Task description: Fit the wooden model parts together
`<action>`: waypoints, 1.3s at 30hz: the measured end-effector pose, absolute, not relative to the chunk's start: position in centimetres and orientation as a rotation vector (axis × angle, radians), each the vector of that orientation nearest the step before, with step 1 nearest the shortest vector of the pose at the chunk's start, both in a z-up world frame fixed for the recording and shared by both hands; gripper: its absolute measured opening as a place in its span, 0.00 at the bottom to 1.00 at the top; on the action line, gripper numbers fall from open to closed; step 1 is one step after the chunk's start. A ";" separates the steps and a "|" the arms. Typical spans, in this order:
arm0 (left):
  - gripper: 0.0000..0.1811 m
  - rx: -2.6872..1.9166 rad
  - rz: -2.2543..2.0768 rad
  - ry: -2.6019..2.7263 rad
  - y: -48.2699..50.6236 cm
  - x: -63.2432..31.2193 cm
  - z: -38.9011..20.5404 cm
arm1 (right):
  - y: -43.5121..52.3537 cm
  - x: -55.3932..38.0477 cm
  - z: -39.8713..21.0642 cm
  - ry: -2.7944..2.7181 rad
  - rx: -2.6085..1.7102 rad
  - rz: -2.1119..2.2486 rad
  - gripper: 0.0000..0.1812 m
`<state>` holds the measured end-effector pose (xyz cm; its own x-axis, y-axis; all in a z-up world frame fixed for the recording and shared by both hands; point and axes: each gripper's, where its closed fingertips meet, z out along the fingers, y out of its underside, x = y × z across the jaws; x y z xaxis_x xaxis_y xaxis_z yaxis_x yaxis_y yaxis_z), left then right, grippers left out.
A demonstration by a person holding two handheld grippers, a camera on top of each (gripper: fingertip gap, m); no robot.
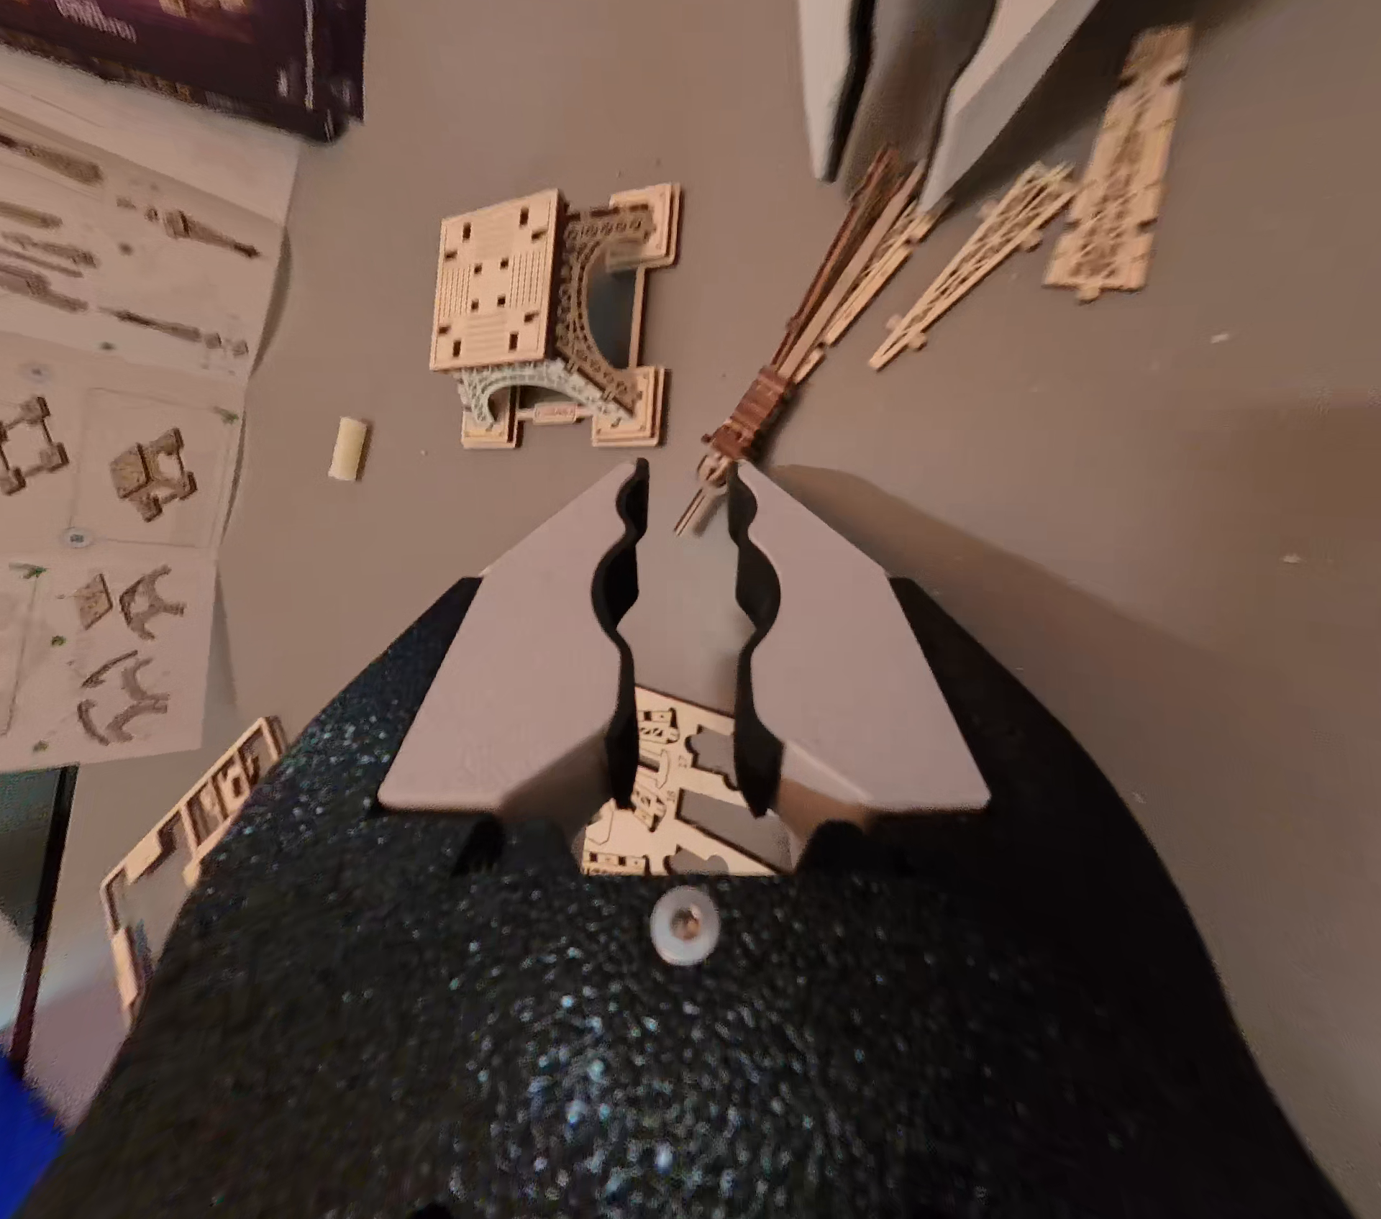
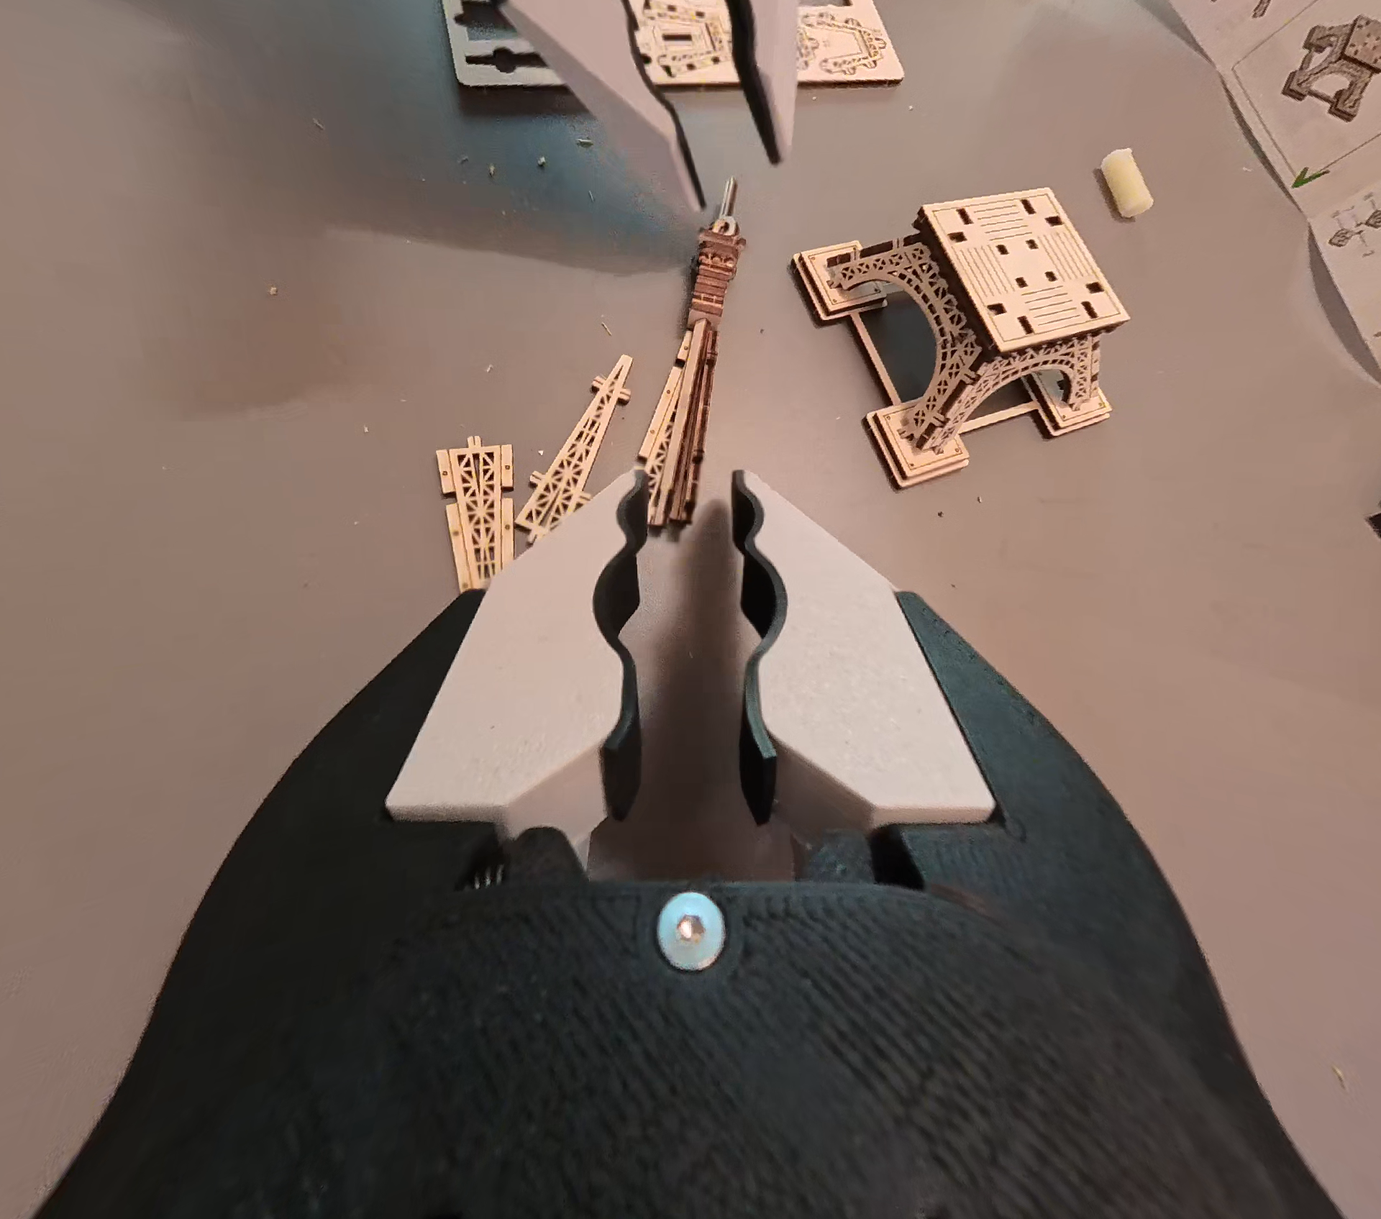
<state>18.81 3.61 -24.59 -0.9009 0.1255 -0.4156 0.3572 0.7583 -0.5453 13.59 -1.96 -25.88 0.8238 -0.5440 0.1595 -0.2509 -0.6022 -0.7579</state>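
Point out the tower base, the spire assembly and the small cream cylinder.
tower base (image 2: 1024,279), right wrist view, flat slotted top deck.
spire assembly (image 2: 717,279), right wrist view, dark banded section.
small cream cylinder (image 1: 348,448), left wrist view, its side.

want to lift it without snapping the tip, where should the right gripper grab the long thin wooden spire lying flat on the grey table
Grip the long thin wooden spire across its wide lattice end, nearest the right gripper. It lies along that gripper's axis, so come straight down, a finger each side. The brown top and needle tip look too fragile.
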 end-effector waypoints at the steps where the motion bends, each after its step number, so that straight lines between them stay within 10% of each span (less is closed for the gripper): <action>1: 0.07 0.406 -0.968 2.600 3.5 18.0 -24.1 | -2.1 13.4 -25.6 0.576 -2.225 -0.484 0.11; 39: 0.00 0.737 -0.980 2.809 0.6 12.9 -24.9 | 0.1 11.3 -24.7 0.197 -2.308 -0.736 0.07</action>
